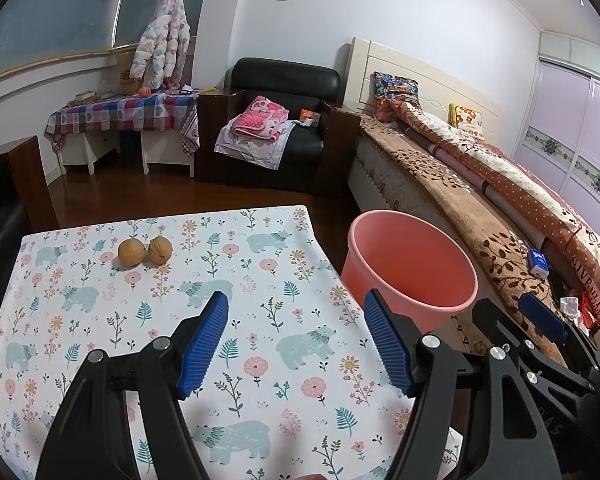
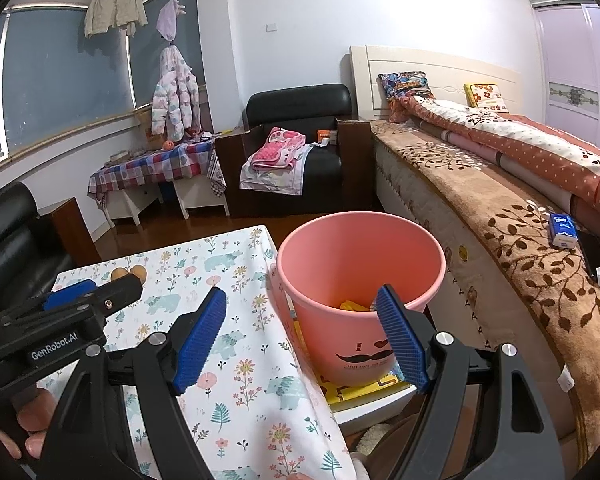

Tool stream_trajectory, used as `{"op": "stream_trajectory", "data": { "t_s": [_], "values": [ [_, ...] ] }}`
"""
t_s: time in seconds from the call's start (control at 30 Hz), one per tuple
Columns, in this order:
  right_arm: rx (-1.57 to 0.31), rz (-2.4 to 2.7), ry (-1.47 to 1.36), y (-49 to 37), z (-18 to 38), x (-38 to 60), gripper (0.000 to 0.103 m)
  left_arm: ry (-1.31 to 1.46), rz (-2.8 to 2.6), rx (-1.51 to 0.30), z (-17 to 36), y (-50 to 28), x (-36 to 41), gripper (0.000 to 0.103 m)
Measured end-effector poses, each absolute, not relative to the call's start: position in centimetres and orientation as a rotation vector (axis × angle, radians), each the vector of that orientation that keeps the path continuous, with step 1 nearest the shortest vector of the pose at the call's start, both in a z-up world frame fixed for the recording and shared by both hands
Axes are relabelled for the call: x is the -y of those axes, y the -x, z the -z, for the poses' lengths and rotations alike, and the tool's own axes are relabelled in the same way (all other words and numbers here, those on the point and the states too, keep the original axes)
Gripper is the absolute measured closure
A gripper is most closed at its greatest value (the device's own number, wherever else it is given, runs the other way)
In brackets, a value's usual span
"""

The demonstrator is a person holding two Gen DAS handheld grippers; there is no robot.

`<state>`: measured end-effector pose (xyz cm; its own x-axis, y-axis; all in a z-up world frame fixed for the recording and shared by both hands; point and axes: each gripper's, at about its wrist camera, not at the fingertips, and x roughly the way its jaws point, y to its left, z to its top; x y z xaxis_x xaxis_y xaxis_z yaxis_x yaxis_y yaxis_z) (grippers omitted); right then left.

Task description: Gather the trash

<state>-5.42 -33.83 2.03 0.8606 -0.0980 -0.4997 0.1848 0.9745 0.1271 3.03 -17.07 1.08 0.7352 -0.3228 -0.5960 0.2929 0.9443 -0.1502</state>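
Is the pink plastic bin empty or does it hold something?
Not empty. The pink plastic bin stands upright, and the right wrist view shows yellow scraps at its bottom; how much lies beneath them cannot be told.

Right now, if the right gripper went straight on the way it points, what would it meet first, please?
Probably the pink bin: the open right gripper points at its near wall and rim, beside the table edge. Depth is unclear, so it might instead pass over the rim.
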Motion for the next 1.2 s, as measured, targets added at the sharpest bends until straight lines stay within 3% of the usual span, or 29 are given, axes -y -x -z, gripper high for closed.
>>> {"op": "stream_trajectory", "data": {
  "t_s": [1.2],
  "values": [
    [-0.492, 0.138, -0.140, 4.7, -2.5, 32.7, 0.025, 0.052, 0.313, -0.692, 0.3, -4.5, 16.5, 0.034]
  ]
}}
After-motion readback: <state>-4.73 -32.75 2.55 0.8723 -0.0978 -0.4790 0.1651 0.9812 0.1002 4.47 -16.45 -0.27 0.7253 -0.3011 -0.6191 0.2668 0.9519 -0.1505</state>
